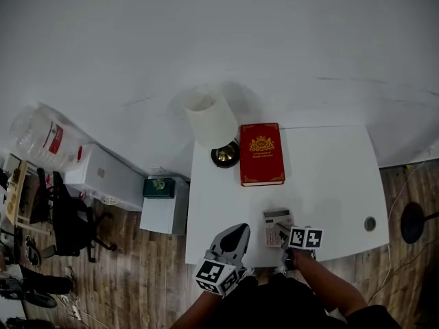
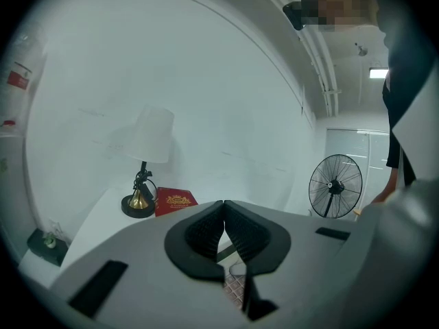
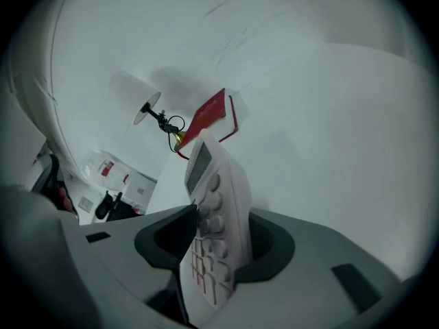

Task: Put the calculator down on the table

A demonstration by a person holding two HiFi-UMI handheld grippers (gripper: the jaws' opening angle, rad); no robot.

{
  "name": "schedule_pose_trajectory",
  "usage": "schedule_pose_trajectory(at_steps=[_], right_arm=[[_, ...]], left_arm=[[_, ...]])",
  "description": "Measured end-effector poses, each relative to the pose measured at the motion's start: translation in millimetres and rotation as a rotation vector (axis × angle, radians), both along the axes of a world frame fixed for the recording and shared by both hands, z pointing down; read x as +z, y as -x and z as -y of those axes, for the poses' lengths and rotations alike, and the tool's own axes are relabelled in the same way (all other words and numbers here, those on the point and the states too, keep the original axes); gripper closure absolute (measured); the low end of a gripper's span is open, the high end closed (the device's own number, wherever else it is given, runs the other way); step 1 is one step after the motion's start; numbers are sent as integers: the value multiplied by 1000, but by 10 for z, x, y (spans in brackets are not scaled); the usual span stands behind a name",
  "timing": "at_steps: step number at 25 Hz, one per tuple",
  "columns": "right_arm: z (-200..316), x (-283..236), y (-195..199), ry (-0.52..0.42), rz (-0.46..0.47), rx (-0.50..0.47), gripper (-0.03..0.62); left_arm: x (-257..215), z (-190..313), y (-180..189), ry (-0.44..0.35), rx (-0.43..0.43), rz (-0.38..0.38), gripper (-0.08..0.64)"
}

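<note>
While its matte black pads stand slackened, the right gripper has the slim, pale plastic calculator with rounded keys tilted between them.

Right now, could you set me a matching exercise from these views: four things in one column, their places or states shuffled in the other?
Things
1. red hardcover book
2. white-shaded lamp with a gold-coloured base
3. pale push-button calculator
4. left gripper

Places or states
A. between the jaws of the right gripper
B. jaws together, nothing between them
C. flat on the white table, beside the lamp
D. upright at the table's far left corner

Pairs: 1-C, 2-D, 3-A, 4-B
</note>
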State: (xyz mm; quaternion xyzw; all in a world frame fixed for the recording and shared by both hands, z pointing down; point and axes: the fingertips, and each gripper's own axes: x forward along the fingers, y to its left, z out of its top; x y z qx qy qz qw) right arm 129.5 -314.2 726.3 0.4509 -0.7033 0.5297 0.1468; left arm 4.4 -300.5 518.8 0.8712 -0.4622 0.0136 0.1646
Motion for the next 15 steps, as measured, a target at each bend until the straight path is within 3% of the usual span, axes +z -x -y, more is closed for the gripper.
schedule_pose_trajectory(at_steps=[6,15], right_arm=[[42,16,-145,-48,-192,-53,340],[26,63,-338,-54,-345,-86,281]], left_arm=[[-39,9,-8,-4,-2,-2,541],[-37,-44,-21,-18,1,-29,541]])
